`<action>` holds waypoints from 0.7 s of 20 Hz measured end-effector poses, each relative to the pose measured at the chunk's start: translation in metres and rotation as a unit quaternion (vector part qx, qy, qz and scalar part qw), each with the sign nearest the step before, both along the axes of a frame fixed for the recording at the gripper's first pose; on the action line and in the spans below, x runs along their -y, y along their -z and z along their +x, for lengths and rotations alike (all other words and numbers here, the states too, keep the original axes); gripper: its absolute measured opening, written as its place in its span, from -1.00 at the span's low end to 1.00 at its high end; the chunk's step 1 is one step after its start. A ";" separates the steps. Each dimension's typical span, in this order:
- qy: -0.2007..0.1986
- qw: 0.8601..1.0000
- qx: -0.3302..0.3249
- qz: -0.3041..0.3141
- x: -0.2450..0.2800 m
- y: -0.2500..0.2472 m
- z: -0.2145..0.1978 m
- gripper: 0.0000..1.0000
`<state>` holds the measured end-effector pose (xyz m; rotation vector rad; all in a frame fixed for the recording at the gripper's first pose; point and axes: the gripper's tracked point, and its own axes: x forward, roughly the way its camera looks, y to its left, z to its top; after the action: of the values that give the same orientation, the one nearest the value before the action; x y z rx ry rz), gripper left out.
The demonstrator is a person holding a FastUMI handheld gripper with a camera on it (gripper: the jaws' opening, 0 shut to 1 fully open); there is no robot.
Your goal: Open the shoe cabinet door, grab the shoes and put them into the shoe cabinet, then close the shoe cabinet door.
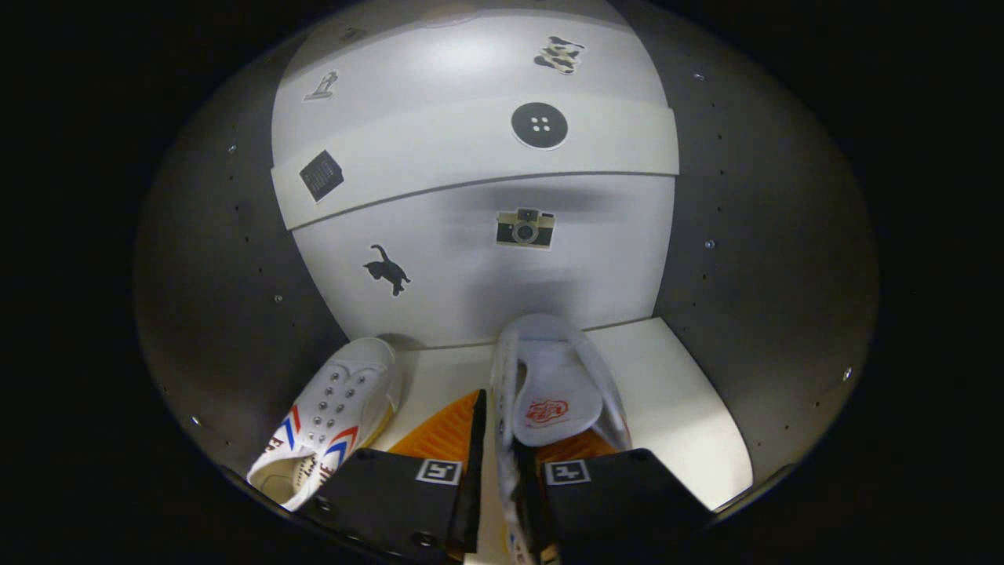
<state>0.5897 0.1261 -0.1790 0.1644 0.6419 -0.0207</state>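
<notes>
Inside the shoe cabinet [706,235], right of the first shoe [333,416], the tongs [498,463] pinch the second shoe's [553,392] side wall; lower it flat onto the shelf [674,400] before letting go.

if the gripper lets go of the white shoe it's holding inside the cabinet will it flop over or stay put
The held shoe looks like soft canvas, so its pinched side wall probably bends rather than staying stiff. It seems light for its size. The gripper holds it tilted, insole showing, above the shelf; released, it would likely tip onto its sole or side.
</notes>
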 end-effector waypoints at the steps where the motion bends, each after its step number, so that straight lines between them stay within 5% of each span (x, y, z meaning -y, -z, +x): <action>1: 0.000 1.000 0.005 0.007 -0.003 -0.005 -0.004 -0.33; 8: -0.009 0.998 0.052 -0.035 -0.008 -0.039 -0.047 0.97; 14: -0.009 0.990 0.114 -0.087 -0.007 -0.083 -0.108 0.96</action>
<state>0.4814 0.1330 -0.0955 -0.0085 0.4101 -0.0394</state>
